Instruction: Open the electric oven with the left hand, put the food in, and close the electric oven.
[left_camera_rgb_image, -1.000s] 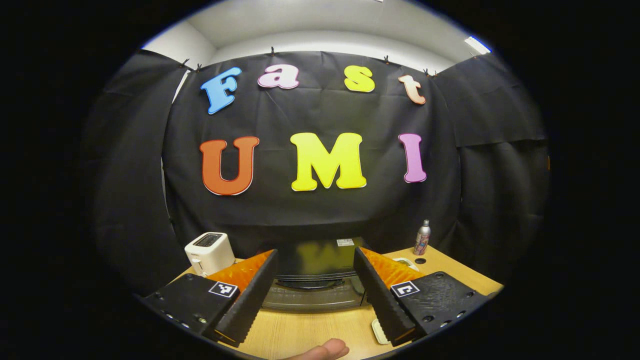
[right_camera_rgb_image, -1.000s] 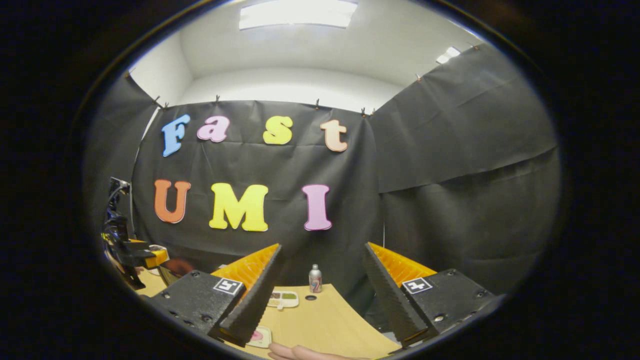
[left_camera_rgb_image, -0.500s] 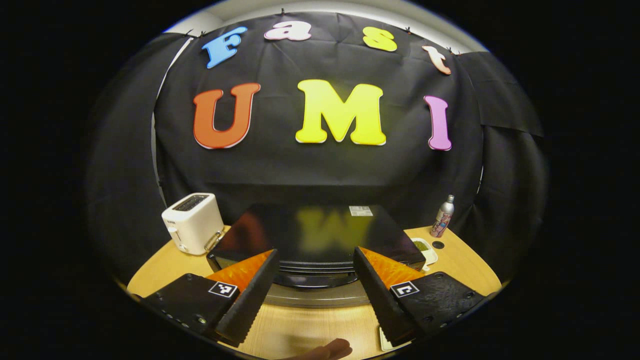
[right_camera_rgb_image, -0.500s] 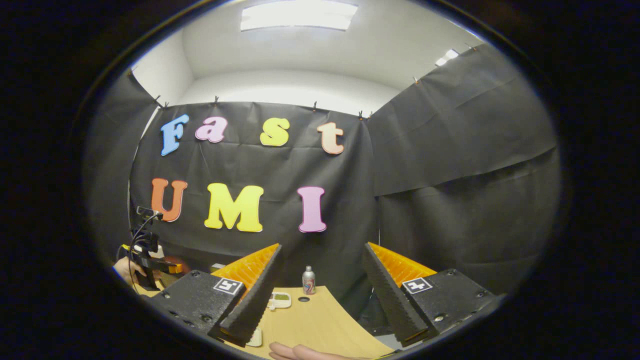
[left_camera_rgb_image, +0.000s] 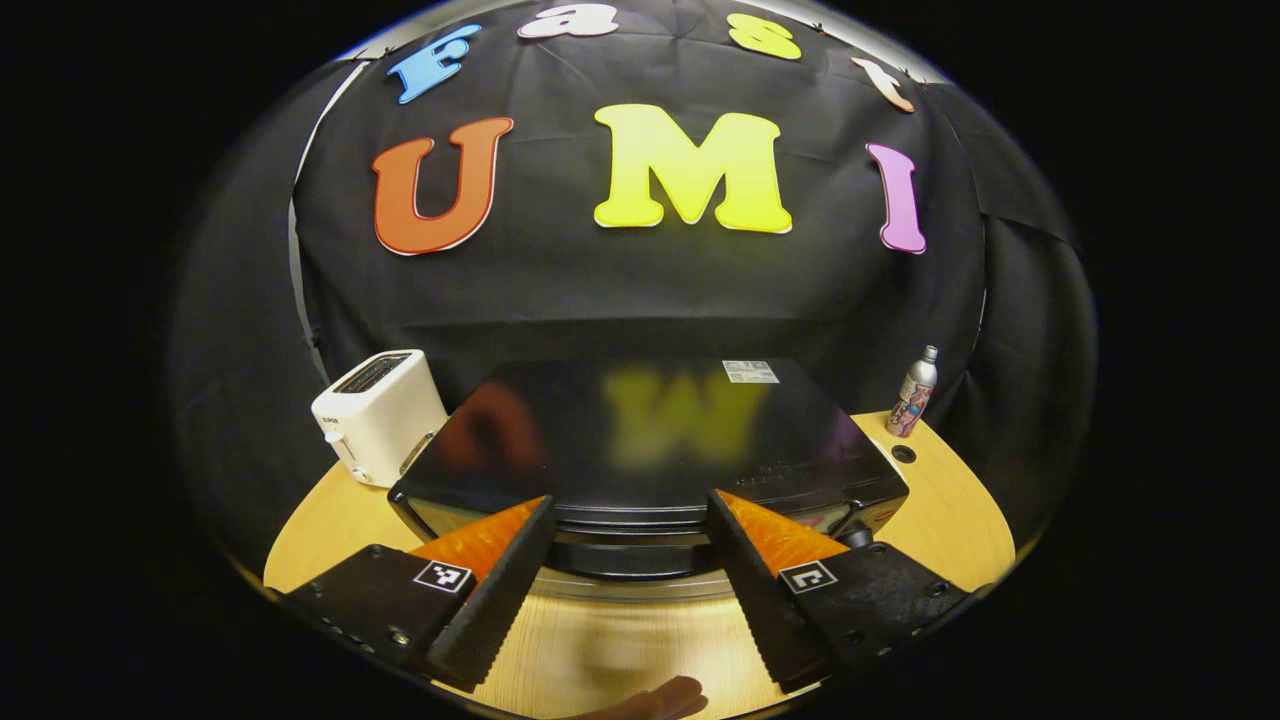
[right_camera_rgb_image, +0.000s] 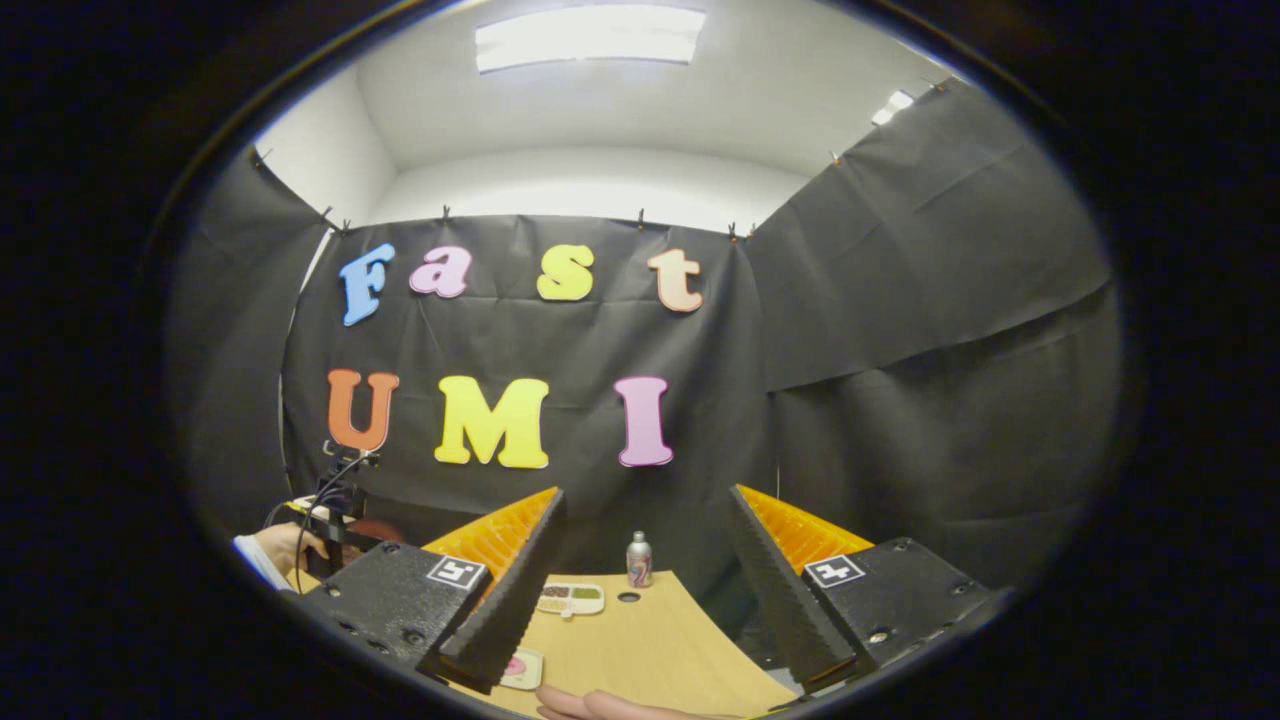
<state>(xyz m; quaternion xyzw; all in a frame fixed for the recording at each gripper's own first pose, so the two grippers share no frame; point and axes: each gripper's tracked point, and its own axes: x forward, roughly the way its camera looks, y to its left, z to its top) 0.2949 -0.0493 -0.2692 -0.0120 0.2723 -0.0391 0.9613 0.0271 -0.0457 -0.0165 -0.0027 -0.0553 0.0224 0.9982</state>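
Left gripper (left_camera_rgb_image: 625, 585) gaped empty, oven handle (left_camera_rgb_image: 625, 560) just ahead, lying left-right across spread fingers; right gripper (right_camera_rgb_image: 640, 590) equally agape, farther off.

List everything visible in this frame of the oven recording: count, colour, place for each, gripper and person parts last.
electric oven: one, black, glossy top, table centre, door shut, just beyond the left gripper
toaster: one, white, left of the oven
bottle: one, silver with a coloured label, back right of the table
food tray: one, white with compartments, near the bottle
small plate: one, pale with something pink on it, near table edge
table: one, light wood
left gripper: one, black and orange, open, facing the oven front
right gripper: one, black and orange, open, above the table
hand: one, white sleeve, holding the left gripper
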